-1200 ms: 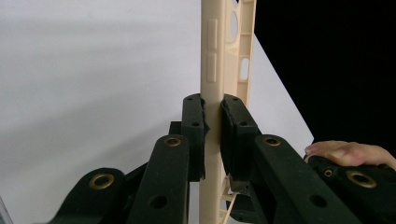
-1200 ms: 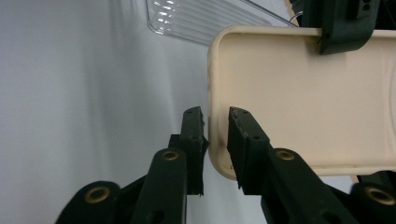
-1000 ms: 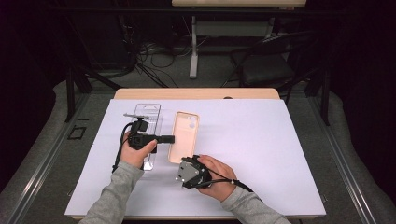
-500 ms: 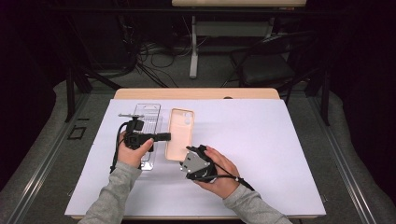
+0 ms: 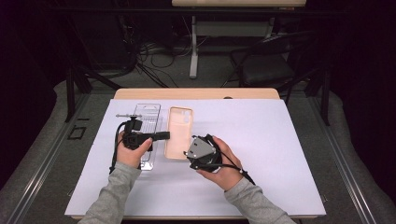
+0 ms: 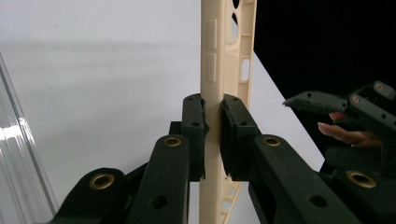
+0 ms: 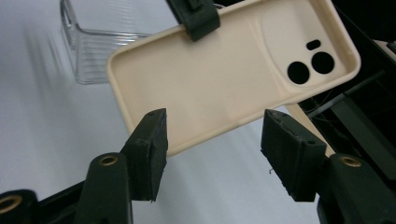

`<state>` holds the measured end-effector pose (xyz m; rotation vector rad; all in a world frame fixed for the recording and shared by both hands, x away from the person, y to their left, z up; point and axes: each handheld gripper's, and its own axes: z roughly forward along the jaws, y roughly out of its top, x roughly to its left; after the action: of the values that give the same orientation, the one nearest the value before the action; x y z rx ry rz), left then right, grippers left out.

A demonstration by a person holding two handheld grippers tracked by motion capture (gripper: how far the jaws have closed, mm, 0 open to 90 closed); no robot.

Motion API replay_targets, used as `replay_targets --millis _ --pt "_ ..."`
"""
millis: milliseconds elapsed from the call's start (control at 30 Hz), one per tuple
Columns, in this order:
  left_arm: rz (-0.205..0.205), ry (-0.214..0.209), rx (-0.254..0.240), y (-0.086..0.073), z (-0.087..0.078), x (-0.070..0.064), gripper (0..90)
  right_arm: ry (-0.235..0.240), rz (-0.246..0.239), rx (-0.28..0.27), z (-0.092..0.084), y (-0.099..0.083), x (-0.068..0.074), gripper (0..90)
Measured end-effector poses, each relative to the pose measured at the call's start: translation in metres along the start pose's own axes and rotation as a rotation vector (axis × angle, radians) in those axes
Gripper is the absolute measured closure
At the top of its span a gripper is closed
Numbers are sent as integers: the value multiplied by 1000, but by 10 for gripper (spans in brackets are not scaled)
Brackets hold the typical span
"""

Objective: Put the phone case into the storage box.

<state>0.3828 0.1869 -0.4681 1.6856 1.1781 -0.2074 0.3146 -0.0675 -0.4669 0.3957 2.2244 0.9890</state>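
- while the left hand-held gripper [image 6: 212, 135] clamps one long edge of the cream phone case [image 5: 178, 132], the case sits lifted off the white worktop [image 5: 280, 140], just beside a clear plastic tray [image 5: 147, 122].
- the right hand-held gripper [image 7: 212, 154] has just been opening; its jaws stand apart near the case's lower edge, pressing on nothing.

case [image 7: 219, 88]: matt cream soft plastic | tray [image 7: 100, 49]: clear ribbed glossy plastic | table [image 5: 280, 140]: matt white; wood edge
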Motion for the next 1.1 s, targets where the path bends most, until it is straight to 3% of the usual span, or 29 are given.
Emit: replay_targets --millis 300,600,733,867,967,1000,1033,1100 --pt "10 -6 -23 -1 -3 0 813 19 97 30 1 6 -22 423" --pt "16 -2 -32 -4 -2 -1 814 -25 160 3 -4 -5 -32 410" --pt "18 -1 -32 -4 -1 -1 814 -15 247 31 -5 -14 -38 404" --pt "19 -3 -33 -4 -2 -1 814 -11 296 48 -6 -19 -41 386" --pt "25 -6 -39 -5 -3 -2 814 33 393 40 -6 -24 -47 310" --pt "25 -6 -39 -5 -3 -2 814 33 393 40 -6 -24 -47 310" --pt "25 -5 -42 -5 -3 -2 814 50 429 38 -6 -26 -50 285" --pt "26 -8 -44 -5 -3 -3 814 66 454 37 -7 -28 -52 284"
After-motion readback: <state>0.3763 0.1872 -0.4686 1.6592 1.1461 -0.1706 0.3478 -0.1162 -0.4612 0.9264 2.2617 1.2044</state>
